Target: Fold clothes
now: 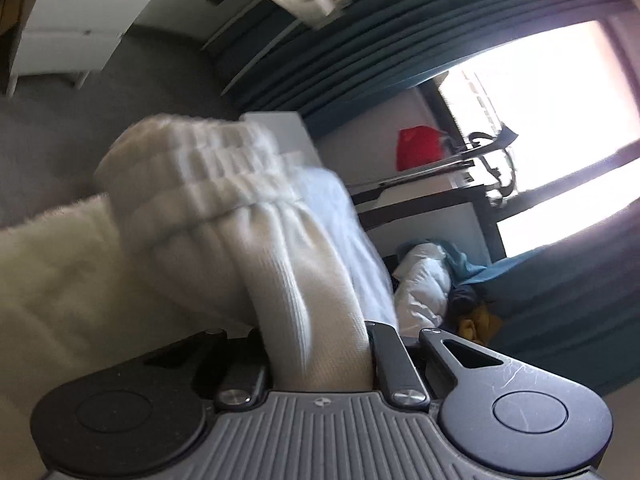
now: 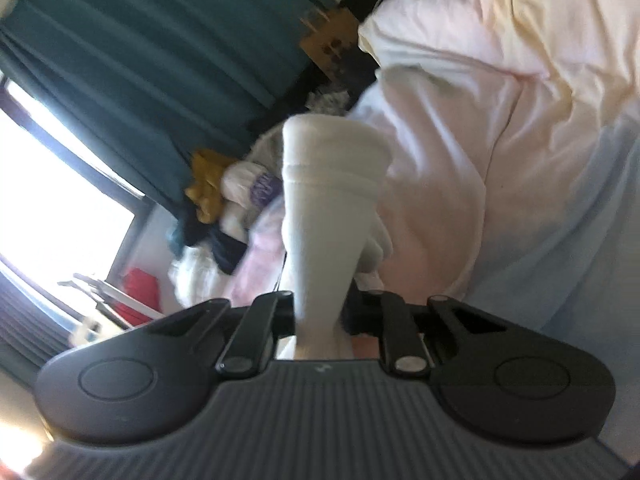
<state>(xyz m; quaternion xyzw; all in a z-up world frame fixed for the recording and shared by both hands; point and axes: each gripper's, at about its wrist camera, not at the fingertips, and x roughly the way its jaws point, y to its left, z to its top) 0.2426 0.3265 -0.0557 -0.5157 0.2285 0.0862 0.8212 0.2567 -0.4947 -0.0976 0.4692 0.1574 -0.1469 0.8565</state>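
A white ribbed sock [image 1: 248, 240] fills the middle of the left wrist view, its gathered cuff end pointing away. My left gripper [image 1: 320, 356] is shut on it, held up in the air with the camera tilted. In the right wrist view a white sock [image 2: 328, 208] stands up between the fingers. My right gripper [image 2: 320, 320] is shut on it, above a pale pink and cream duvet [image 2: 500, 120]. I cannot tell whether both grippers hold the same sock.
A heap of mixed clothes [image 2: 224, 208] lies by the teal curtain [image 2: 140, 60]; it also shows in the left wrist view [image 1: 432, 280]. A bright window [image 1: 540, 112], a red bag [image 1: 418, 148], a white cabinet [image 1: 72, 20] and grey carpet [image 1: 60, 128] surround the bed.
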